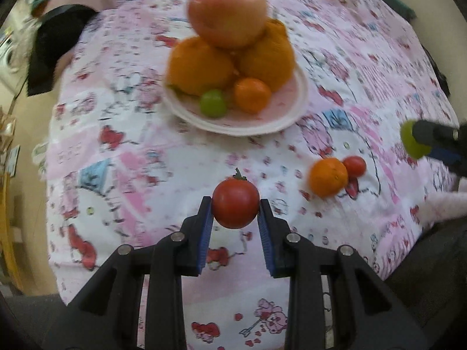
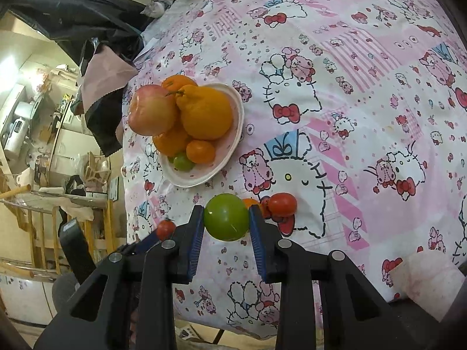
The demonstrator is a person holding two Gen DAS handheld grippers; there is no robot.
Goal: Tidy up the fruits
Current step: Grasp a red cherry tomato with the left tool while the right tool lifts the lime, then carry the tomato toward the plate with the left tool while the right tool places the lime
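Observation:
My left gripper (image 1: 235, 207) is shut on a red tomato (image 1: 235, 206) with a green stem, held above the patterned cloth. A white plate (image 1: 300, 99) lies beyond it, stacked with an apple (image 1: 227, 11), large oranges (image 1: 198, 65), a small orange (image 1: 252, 94) and a green fruit (image 1: 213, 102). My right gripper (image 2: 226, 218) is shut on a green round fruit (image 2: 226, 217). On the cloth right of it lie a red tomato (image 2: 282, 204) and a small orange (image 2: 251, 202), mostly hidden. The right view also shows the plate (image 2: 233, 143) and the left gripper's tomato (image 2: 165, 228).
The pink cartoon-print cloth (image 1: 116, 157) covers the table; its left edge drops to a cluttered room with wooden furniture (image 2: 43, 233). A black cloth (image 1: 52, 55) lies at the far left corner. A pale folded item (image 2: 429, 277) sits near the right front edge.

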